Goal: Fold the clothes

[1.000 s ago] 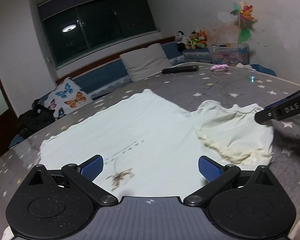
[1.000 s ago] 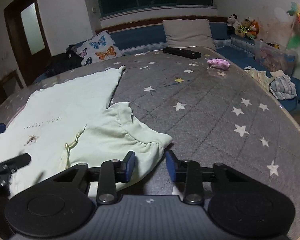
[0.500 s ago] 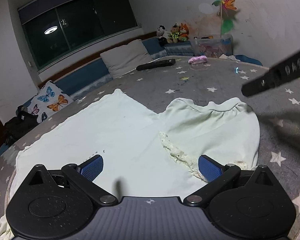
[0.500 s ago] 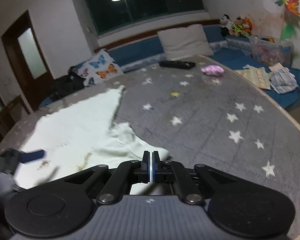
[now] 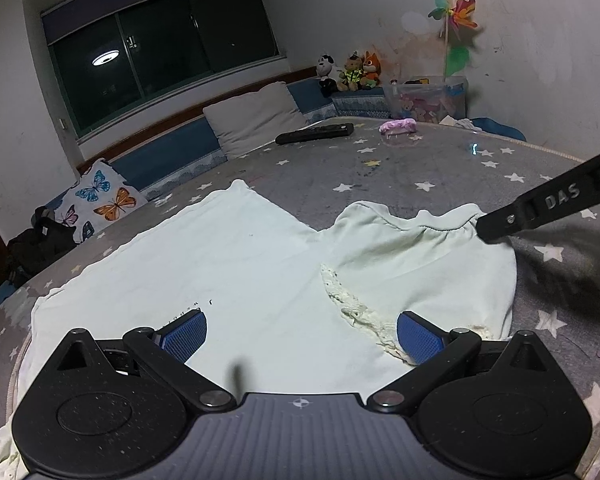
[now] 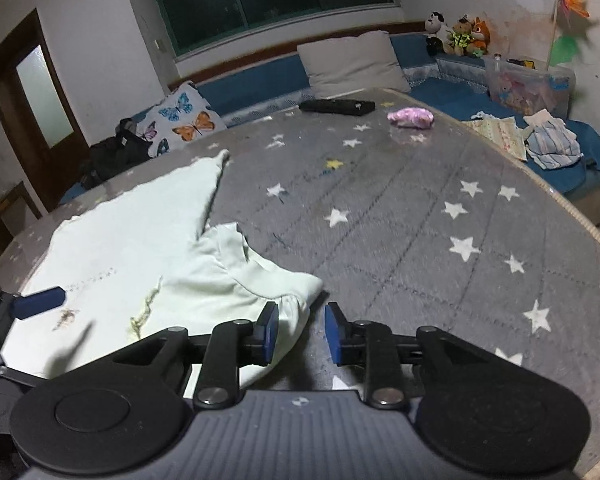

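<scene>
Lying spread on the grey star-patterned bed (image 6: 400, 216), the pale green garment (image 5: 228, 272) has its wide body flat and its gathered sleeve (image 5: 424, 256) folded in beside it, a strip of cream lace trim (image 5: 356, 312) marking where the two parts meet. The left claw (image 5: 300, 336) hangs over the near edge of the garment with its blue pads (image 5: 184, 334) spread wide, one over the small printed lettering, the other just beside the lace; nothing sits between them. The right claw (image 6: 300, 330) is at the outer corner of the sleeve (image 6: 260, 292), its pads parted with a narrow gap; the sleeve's ruffled hem lies against the inner pad, but the pads are not pressed onto the cloth. In the left wrist view, a black finger of the right claw (image 5: 548, 204) touches the sleeve's far gathered edge. Beyond the garment, toward the head of the bed, lie a black remote control (image 6: 336, 106) and a small pink bundle (image 6: 410, 117). A butterfly-print cushion (image 6: 184, 120) leans at the far left of the garment, and stuffed toys (image 6: 458, 32) stand in the corner.
</scene>
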A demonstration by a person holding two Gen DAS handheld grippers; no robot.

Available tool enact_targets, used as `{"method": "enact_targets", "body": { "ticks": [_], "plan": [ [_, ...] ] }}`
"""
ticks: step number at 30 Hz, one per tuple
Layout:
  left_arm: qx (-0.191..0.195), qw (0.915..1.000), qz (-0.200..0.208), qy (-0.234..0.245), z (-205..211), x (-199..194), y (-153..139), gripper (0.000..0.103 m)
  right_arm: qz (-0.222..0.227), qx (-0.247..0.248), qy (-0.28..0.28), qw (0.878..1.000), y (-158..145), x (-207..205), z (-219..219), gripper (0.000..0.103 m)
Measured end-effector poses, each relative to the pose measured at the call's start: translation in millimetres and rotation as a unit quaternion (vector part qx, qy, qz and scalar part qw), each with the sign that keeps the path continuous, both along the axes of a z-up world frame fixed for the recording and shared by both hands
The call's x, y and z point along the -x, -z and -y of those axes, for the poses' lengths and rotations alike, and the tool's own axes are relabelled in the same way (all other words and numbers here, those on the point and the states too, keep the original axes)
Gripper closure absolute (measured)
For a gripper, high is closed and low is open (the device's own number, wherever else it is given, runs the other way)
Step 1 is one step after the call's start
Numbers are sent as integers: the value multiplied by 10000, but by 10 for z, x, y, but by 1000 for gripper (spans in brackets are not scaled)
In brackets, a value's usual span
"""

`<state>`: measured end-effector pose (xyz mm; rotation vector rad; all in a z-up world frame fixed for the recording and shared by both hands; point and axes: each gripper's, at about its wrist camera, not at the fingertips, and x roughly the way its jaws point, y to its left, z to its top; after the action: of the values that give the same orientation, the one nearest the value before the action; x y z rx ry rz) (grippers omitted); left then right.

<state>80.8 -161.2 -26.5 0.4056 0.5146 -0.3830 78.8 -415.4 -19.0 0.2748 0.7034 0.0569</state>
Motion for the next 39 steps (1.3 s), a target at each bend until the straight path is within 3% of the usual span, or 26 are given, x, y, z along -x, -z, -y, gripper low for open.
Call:
{"method": "enact_targets", "body": {
  "ticks": [2,3,4,10,18,25,27,31,34,39],
  "plan": [
    [-22,10000,-13,14,15,-6,13,0,30,-21,-9,10000,18,-9,-1,82],
    [-36,10000,-20,22,24,-9,22,0,32,-49,-13,10000,20,-11,3,95],
    [-39,10000,-22,28,31,-11,28,0,34,-78,-17,10000,22,-14,7,99],
    [23,10000,-31,43,12,-21,35,0,344,-477,-85,9982,-184,71,15,99],
    [141,9999,17,-63,-188,65,-25,0,836,-629,-1179,9875,-595,173,-467,100],
    [206,9993,69,-316,-463,158,-88,0,575,-592,-2064,9750,-479,73,-923,99],
    [201,9988,85,-430,-564,182,-103,0,442,-633,-2233,9717,-418,60,-988,94],
    [214,9980,128,-588,-686,205,-149,0,242,-793,-2343,9686,-350,96,-967,93],
    [261,9978,142,-592,-670,188,-177,0,369,-794,-2168,9723,-387,135,-805,93],
    [301,9982,107,-509,-563,131,-174,0,50,-291,-1669,9855,-177,123,-617,92]
  ]
}}
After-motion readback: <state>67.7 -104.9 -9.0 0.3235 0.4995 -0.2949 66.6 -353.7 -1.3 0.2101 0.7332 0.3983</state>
